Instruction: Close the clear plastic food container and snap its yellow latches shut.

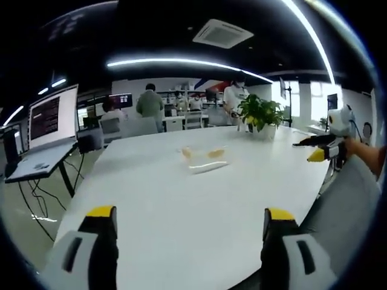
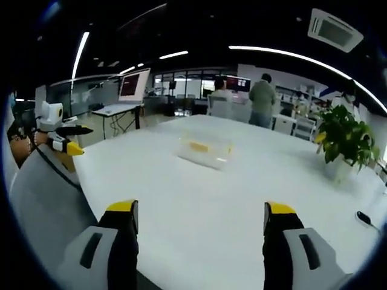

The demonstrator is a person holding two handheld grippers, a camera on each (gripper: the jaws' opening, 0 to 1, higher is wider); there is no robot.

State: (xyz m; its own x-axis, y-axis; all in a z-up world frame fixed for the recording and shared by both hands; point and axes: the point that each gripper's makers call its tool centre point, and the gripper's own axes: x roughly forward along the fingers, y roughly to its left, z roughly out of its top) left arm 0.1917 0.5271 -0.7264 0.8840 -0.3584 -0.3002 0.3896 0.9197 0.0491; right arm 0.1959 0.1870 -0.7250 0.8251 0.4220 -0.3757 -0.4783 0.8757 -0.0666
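Observation:
A clear plastic food container (image 1: 204,159) with yellow latches rests near the middle of a large white table (image 1: 181,211); in the right gripper view the container (image 2: 205,150) lies further ahead. My left gripper (image 1: 190,219) is open over the table's near edge, well short of the container. The right gripper (image 2: 201,212) is open too, jaws wide apart, nothing between them. The right gripper (image 1: 319,148) enters the left gripper view from the right, held by a hand. The left gripper (image 2: 65,140) appears at the left of the right gripper view.
A potted green plant (image 1: 261,113) stands at the table's far side, also in the right gripper view (image 2: 346,140). A laptop on a side desk (image 1: 51,121) sits left. Several people (image 1: 150,104) stand at desks behind. A small dark object (image 2: 366,219) lies at the right.

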